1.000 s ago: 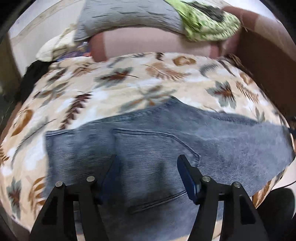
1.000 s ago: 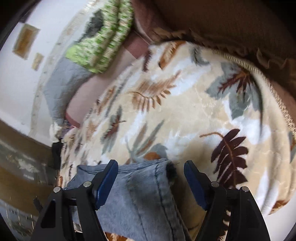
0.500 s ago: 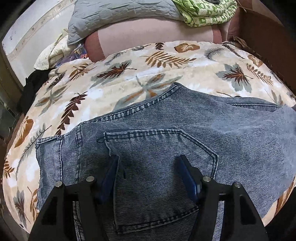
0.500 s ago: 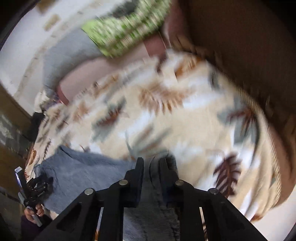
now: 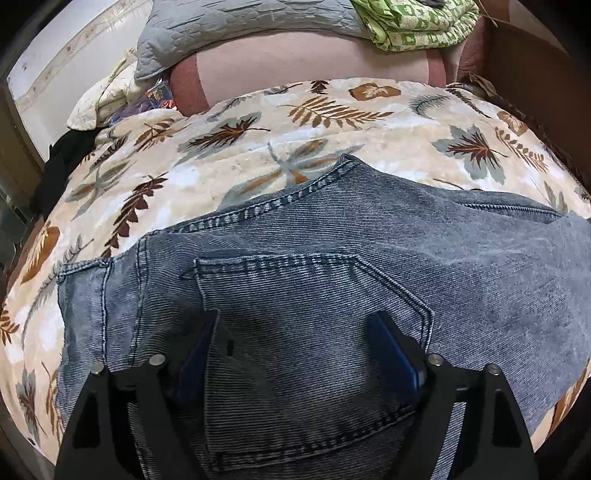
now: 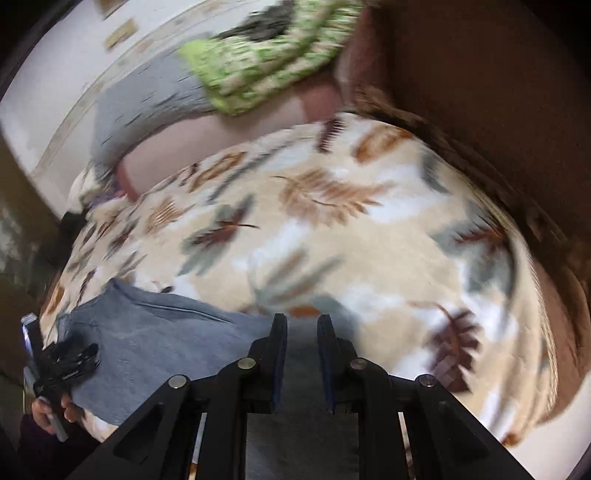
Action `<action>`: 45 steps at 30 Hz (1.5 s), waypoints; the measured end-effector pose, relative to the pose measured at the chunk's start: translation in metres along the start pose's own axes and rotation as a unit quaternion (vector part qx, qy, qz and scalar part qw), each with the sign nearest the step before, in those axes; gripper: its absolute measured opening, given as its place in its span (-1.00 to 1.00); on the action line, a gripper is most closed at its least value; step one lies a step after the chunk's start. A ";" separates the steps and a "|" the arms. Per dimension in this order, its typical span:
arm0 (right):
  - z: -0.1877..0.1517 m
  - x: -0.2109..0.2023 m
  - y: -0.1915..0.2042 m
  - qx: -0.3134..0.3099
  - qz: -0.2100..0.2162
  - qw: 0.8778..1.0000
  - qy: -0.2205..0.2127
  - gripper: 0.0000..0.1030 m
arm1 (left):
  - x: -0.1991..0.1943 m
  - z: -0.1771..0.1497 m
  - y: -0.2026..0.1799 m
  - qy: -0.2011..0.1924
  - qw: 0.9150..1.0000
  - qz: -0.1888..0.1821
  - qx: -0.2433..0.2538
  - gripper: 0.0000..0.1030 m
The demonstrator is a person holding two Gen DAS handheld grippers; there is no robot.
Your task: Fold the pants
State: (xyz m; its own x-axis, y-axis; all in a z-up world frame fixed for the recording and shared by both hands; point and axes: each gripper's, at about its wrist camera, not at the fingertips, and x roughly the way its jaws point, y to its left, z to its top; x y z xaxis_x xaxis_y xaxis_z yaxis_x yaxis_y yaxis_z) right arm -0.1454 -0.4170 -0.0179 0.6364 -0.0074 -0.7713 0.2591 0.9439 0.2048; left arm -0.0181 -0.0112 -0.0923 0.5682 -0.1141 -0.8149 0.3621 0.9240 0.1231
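Blue denim pants (image 5: 332, 266) lie spread on a leaf-print blanket (image 5: 258, 140), back pocket up, waistband at the left. My left gripper (image 5: 299, 332) is open, its fingers resting on the pocket area. In the right wrist view my right gripper (image 6: 300, 328) is shut on the pants (image 6: 177, 343) at the leg end, jaws close together with denim between them. The left gripper (image 6: 62, 365) and the hand holding it show at the far left of that view.
A grey quilted pillow (image 5: 236, 26) and green patterned bedding (image 5: 417, 18) lie at the head of the bed on a pink bolster (image 5: 295, 62). A brown wall or headboard (image 5: 535, 81) runs along the right. Dark clothing (image 5: 62, 155) lies at the left edge.
My right gripper shut on the leg end of the pants and swung with it. The left gripper stayed open and moved slightly closer over the pocket.
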 end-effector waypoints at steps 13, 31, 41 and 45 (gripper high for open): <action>0.027 0.120 0.138 -0.203 0.035 0.965 0.163 -0.58 | -0.015 0.005 -0.002 -0.029 0.999 -0.015 0.021 0.66; 0.035 0.166 0.168 -0.239 0.028 0.951 0.197 -0.79 | -0.007 0.012 0.006 -0.021 1.000 0.000 0.016 0.66; 0.048 0.135 0.191 -0.211 0.177 0.947 0.164 -0.76 | -0.006 0.012 0.009 -0.021 1.000 0.001 0.011 0.66; 0.037 0.145 0.216 -0.248 0.201 0.929 0.189 -0.76 | -0.007 0.013 0.010 -0.022 1.000 0.003 0.007 0.66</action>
State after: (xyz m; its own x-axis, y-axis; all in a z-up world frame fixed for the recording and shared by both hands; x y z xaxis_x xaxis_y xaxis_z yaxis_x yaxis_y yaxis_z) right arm 0.0299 -0.2260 -0.0634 0.2852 0.4073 -0.8676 -0.3704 0.8817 0.2922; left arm -0.0090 -0.0056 -0.0780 0.6022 -0.1257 -0.7884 0.3693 0.9194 0.1356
